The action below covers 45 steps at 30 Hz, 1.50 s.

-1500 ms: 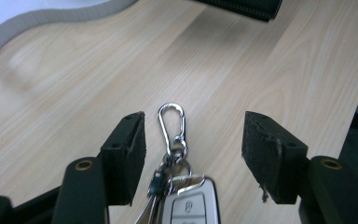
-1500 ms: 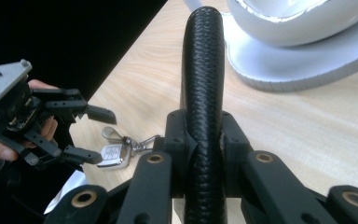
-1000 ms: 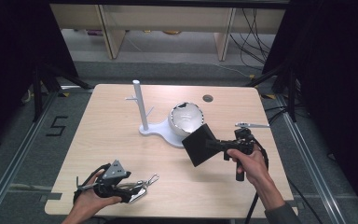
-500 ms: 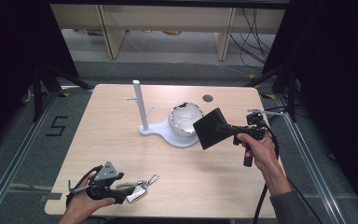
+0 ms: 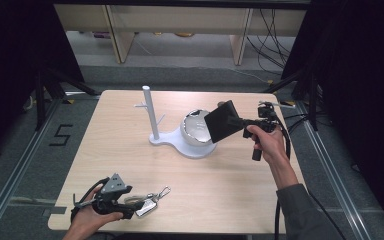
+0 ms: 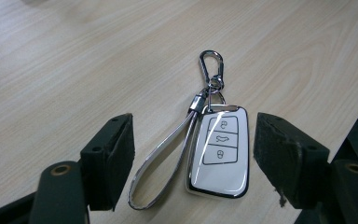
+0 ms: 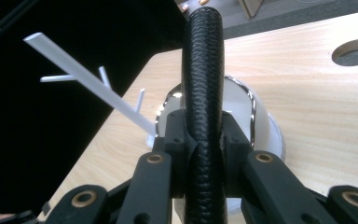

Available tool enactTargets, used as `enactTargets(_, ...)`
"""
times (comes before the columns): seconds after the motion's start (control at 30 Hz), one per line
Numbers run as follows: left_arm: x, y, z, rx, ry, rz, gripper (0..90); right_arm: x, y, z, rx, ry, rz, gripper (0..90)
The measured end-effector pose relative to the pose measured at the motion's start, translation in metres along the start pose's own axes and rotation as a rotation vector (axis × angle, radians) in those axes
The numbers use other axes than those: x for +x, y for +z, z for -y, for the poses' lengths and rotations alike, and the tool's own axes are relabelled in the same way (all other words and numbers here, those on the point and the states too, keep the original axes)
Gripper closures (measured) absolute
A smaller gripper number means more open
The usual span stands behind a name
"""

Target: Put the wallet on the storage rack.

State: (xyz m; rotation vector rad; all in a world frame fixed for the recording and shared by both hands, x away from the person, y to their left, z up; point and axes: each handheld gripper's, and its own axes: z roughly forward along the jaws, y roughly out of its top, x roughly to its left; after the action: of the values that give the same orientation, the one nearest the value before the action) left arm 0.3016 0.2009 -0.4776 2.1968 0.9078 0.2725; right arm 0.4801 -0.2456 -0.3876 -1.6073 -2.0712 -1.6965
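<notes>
A white key fob [image 6: 221, 156] with a chrome rim, a strap loop and a carabiner [image 6: 212, 60] lies flat on the wooden table near its front left edge [image 5: 149, 209]. My left gripper [image 6: 193, 144] [image 5: 140, 206] straddles it, open, and neither pad touches it. Its jaws have just widened a little. My right gripper [image 7: 204, 135] [image 5: 242, 121] is shut on a flat black leather wallet [image 5: 223, 121], seen edge-on in the right gripper view [image 7: 204, 70]. The wallet hangs tilted in the air just over the shiny bowl [image 5: 196, 127] of a white stand.
The white stand's base [image 5: 172, 141] carries an upright post [image 5: 150, 112] with short pegs. A round hole [image 7: 356, 51] is cut in the table beyond the bowl. Bare tabletop [image 5: 230, 200] lies between the two hands. Cables and shelf legs are on the floor behind.
The right hand has carried the black wallet up and toward the far right, so it now hangs beside the bowl's right rim. The left hand has stayed over the key fob.
</notes>
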Motion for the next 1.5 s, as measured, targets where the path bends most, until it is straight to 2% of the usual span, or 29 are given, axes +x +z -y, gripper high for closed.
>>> enactTargets(0.1, -0.001, 0.001, 0.000, -0.014, -0.016, -0.001, 28.8, -0.001, 0.010, -0.004, 0.003, 0.010, 0.019, 77.8)
enactTargets(0.37, 0.000, 0.000, 0.000, -0.023, -0.013, 0.006, 28.8, -0.005, 0.031, -0.011, 0.011, 0.015, 0.053, 77.8)
enactTargets(0.4, 0.000, 0.001, 0.000, -0.028, -0.023, 0.001, 28.9, -0.003, 0.032, -0.011, 0.021, 0.042, 0.050, 77.8)
enactTargets(0.43, 0.000, 0.000, 0.000, -0.021, -0.014, 0.012, 28.9, -0.001, 0.035, -0.011, 0.030, 0.078, 0.064, 77.8)
enactTargets(0.47, -0.001, 0.000, 0.000, -0.024, -0.017, 0.014, 28.9, -0.003, 0.037, -0.011, 0.023, 0.052, 0.057, 77.8)
enactTargets(0.5, -0.001, 0.000, 0.001, -0.021, -0.020, 0.013, 28.9, -0.003, 0.038, -0.011, 0.028, 0.056, 0.062, 77.8)
enactTargets(0.53, -0.001, 0.001, 0.001, -0.019, -0.022, 0.003, 28.9, -0.001, 0.041, -0.011, 0.046, 0.100, 0.064, 77.7)
enactTargets(0.57, -0.001, 0.001, 0.001, -0.018, -0.020, 0.003, 28.8, -0.004, 0.044, -0.010, 0.032, 0.052, 0.068, 77.7)
enactTargets(0.6, -0.001, 0.000, 0.001, -0.021, -0.019, 0.013, 28.8, -0.003, 0.045, -0.010, 0.043, 0.077, 0.071, 77.7)
enactTargets(0.63, -0.001, 0.000, 0.001, -0.023, -0.020, 0.013, 28.8, -0.004, 0.048, -0.010, 0.041, 0.057, 0.072, 77.8)
enactTargets(0.67, 0.000, 0.000, 0.001, -0.014, -0.009, 0.006, 28.8, -0.001, 0.049, -0.010, 0.059, 0.093, 0.081, 77.7)
enactTargets(0.7, 0.000, 0.000, 0.001, -0.017, -0.014, 0.002, 28.8, -0.005, 0.053, -0.010, 0.047, 0.040, 0.092, 77.7)
enactTargets(0.73, 0.001, 0.000, 0.002, -0.015, -0.012, 0.002, 28.8, -0.008, 0.055, -0.010, 0.042, 0.011, 0.098, 77.7)
enactTargets(0.77, 0.001, 0.000, 0.002, -0.017, -0.014, 0.002, 28.8, -0.009, 0.058, -0.010, 0.040, 0.006, 0.098, 77.7)
enactTargets(0.83, 0.000, 0.000, 0.002, -0.022, -0.024, 0.005, 28.9, -0.008, 0.059, -0.010, 0.048, 0.022, 0.094, 77.7)
enactTargets(0.93, 0.001, 0.000, 0.003, -0.016, -0.017, 0.013, 28.8, -0.007, 0.067, -0.007, 0.067, 0.047, 0.097, 77.6)
enactTargets(0.97, 0.001, 0.000, 0.002, -0.016, -0.017, 0.013, 28.9, -0.005, 0.069, -0.006, 0.083, 0.082, 0.107, 77.6)
enactTargets(1.03, 0.000, 0.001, 0.003, -0.017, -0.018, 0.012, 28.8, -0.009, 0.073, -0.005, 0.064, 0.016, 0.112, 77.5)
enactTargets(1.1, 0.000, 0.001, 0.003, -0.014, -0.017, 0.014, 28.8, -0.007, 0.077, -0.004, 0.079, 0.037, 0.104, 77.5)
enactTargets(1.17, 0.000, 0.002, 0.003, -0.008, -0.020, 0.018, 28.8, -0.009, 0.081, -0.002, 0.077, 0.002, 0.116, 77.5)
enactTargets(1.2, 0.000, 0.002, 0.004, -0.001, -0.019, 0.008, 28.9, -0.003, 0.081, -0.001, 0.102, 0.081, 0.105, 77.4)
enactTargets(1.23, 0.000, 0.003, 0.004, 0.002, -0.009, 0.016, 28.8, -0.007, 0.084, 0.000, 0.088, 0.025, 0.110, 77.3)
enactTargets(1.4, -0.001, 0.003, 0.004, 0.000, -0.018, 0.009, 28.9, -0.008, 0.094, 0.007, 0.110, 0.031, 0.104, 76.6)
enactTargets(1.43, -0.001, 0.002, 0.004, -0.008, -0.027, 0.013, 28.8, -0.009, 0.095, 0.008, 0.096, 0.006, 0.105, 76.0)
enactTargets(1.5, -0.001, 0.002, 0.004, -0.006, -0.018, 0.016, 28.8, -0.010, 0.097, 0.008, 0.096, 0.006, 0.111, 73.1)
